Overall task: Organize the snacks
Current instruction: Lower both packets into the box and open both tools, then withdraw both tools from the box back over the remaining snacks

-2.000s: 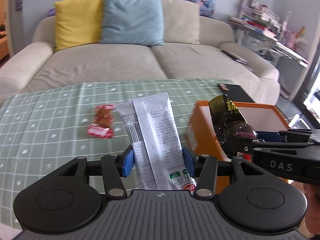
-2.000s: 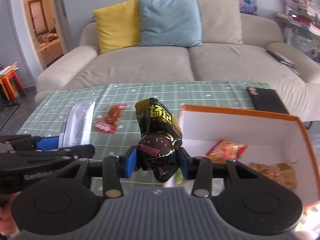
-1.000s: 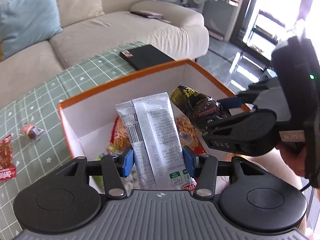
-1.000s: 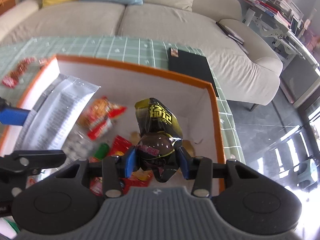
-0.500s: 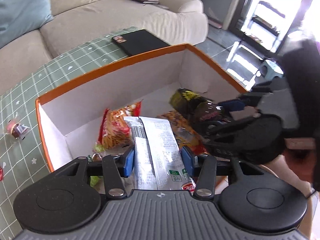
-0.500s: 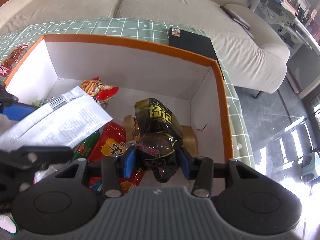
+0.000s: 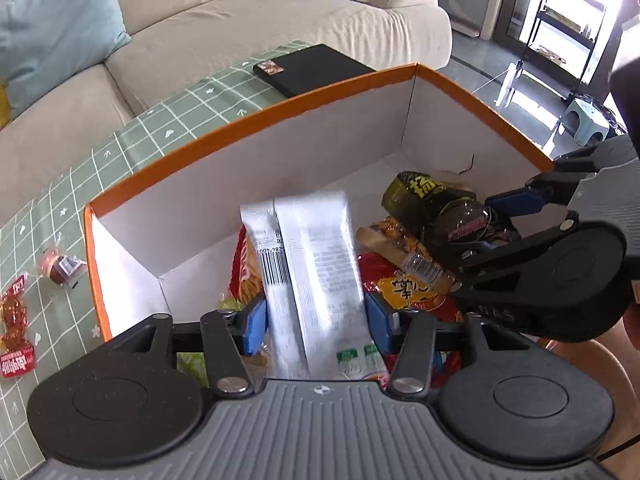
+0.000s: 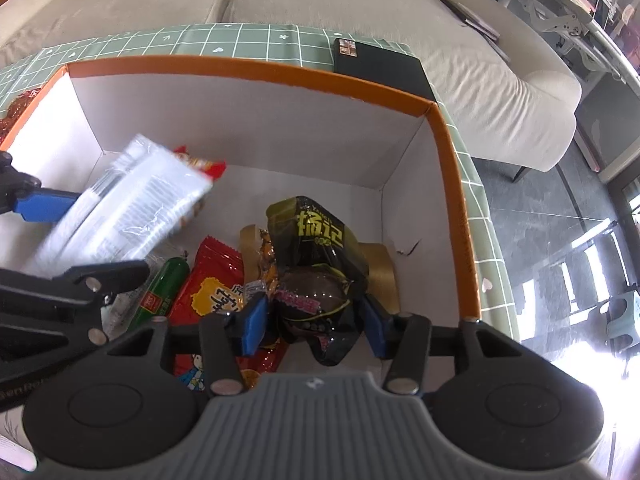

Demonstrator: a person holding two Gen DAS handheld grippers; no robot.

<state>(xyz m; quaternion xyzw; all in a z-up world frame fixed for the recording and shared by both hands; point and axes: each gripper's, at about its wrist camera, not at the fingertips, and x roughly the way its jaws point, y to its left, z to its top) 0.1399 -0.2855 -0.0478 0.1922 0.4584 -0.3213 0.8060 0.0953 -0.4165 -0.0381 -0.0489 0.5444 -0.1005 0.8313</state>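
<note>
An orange-rimmed white box (image 7: 256, 116) (image 8: 248, 70) holds several snack packs. My left gripper (image 7: 316, 320) is shut on a long silver-white snack packet (image 7: 312, 264), held inside the box above the other snacks; the packet also shows in the right wrist view (image 8: 120, 208). My right gripper (image 8: 312, 320) is shut on a dark egg-shaped snack pouch with yellow print (image 8: 316, 276), low in the box's right half; the pouch also shows in the left wrist view (image 7: 436, 208). Red and orange snack packs (image 8: 216, 284) lie on the box floor.
A black flat box (image 7: 316, 66) (image 8: 384, 62) lies on the green grid tablecloth (image 7: 180, 96) behind the snack box. Two red wrapped snacks (image 7: 16, 320) and a small candy (image 7: 58, 268) lie on the cloth left of the box. A beige sofa (image 8: 320, 4) stands behind.
Both grippers have moved from above the table into the box and lower. The silver packet and the dark pouch stay gripped and now sit close above the snacks inside.
</note>
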